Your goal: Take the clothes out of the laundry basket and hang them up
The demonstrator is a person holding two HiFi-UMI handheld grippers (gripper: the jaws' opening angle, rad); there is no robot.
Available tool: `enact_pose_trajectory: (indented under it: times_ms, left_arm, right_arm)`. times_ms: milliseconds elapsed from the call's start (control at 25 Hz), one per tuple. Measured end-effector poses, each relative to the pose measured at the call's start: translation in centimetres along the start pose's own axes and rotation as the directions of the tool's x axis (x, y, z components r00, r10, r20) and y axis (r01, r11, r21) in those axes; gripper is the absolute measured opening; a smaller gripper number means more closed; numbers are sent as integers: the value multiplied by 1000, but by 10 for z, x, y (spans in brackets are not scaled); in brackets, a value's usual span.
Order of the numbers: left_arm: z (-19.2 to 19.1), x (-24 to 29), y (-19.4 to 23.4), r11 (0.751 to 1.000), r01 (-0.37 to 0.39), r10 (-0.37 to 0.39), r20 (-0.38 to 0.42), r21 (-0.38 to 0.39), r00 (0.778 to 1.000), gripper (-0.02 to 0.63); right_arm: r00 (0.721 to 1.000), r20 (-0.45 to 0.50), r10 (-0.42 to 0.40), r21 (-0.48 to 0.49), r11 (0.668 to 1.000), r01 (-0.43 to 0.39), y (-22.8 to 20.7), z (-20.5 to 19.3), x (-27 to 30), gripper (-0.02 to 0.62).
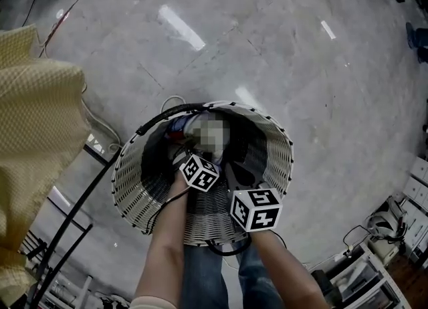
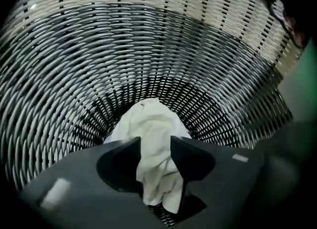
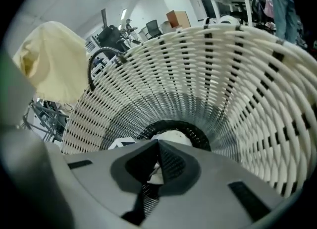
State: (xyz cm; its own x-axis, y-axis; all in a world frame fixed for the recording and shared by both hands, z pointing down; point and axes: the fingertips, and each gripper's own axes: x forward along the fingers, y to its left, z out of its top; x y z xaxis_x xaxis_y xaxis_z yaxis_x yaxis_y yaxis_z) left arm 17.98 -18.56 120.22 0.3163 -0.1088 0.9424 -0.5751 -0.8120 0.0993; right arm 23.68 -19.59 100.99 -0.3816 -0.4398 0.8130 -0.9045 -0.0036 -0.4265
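Left gripper (image 2: 155,148) deep in laundry basket (image 2: 69,79), jaws apart astride white garment (image 2: 148,121) at basket bottom, not clamped. Right gripper (image 3: 158,146) clenched, empty. Garment's lower folds hidden behind jaws.

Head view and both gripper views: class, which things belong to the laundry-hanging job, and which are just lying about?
Belong to the job:
- wicker basket
- white garment inside it, between the left gripper's open jaws
- right gripper, jaws shut
- hanging yellow garment

Just lying about:
- floor cable
- office chairs
- brown box
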Motion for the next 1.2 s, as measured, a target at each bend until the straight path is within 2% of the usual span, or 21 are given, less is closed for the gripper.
enact_pose_trajectory:
  times_ms: [80, 160, 240, 360, 600, 920, 1040, 1200]
  left_arm:
    - [-4, 4, 3, 1000, -17, 17, -14, 24, 1000, 136]
    - [-9, 3, 6, 999, -22, 23, -41, 36, 999, 22]
    - [-11, -1, 5, 1000, -1, 2, -57, 29, 998, 18]
    - [-7, -21, -3, 998, 33, -35, -38, -55, 999, 15]
    - [19, -101, -21, 979, 56, -41, 79, -198, 996, 15]
    - [60, -238, -17, 924, 27, 65, 226, -381, 972, 15]
    - [78, -297, -9, 897, 14, 124, 282, -441, 951, 14]
    - [96, -378, 2, 846, 1, 217, 347, -533, 913, 14]
  right_arm:
    - [1000, 11, 4, 25, 1000, -5, -1, 0, 0, 2]
    - [1000, 13, 5, 32, 999, -5, -2, 1, 0, 2]
    - [1000, 6, 1, 18, 1000, -1, -3, 1, 2, 2]
    - [999, -20, -28, -35, 999, 27, -6, 1, 1, 2]
    - [998, -50, -38, -131, 991, 31, 6, 14, -26, 2]
    - [997, -72, -15, -263, 965, -4, 34, 31, -87, 2]
    - [997, -76, 25, -316, 948, -48, 56, 39, -110, 2]
    - [992, -99, 75, -429, 897, -111, 89, 48, -143, 44]
